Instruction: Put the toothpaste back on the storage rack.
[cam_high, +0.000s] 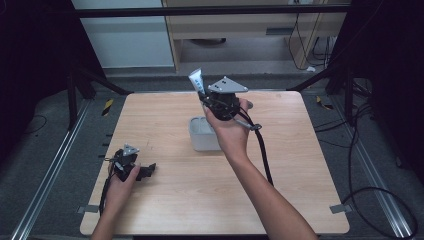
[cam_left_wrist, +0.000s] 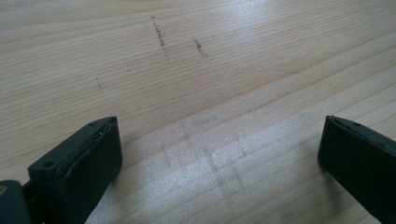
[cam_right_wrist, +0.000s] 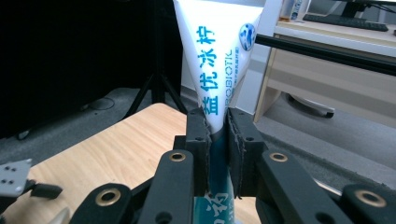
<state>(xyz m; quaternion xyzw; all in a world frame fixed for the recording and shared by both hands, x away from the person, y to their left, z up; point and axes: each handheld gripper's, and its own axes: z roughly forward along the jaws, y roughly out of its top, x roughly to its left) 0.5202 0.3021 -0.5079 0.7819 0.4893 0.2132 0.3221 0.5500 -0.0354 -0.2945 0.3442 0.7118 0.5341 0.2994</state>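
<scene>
Two grippers are working over the wooden table. At the near left, the left gripper is lying low on the tabletop in the person's left hand, its jaws standing wide apart with nothing but bare wood grain between them, as the left gripper view is showing. Further right, near the middle of the table, a pale rectangular container is sitting on the wood; whether anything is lying inside it is hard to tell from above. Just above and behind it, the right gripper is being held up in the air by the right hand, its jaws clamping a white toothpaste tube with blue lettering, the tube's flat crimped end pointing upward.
</scene>
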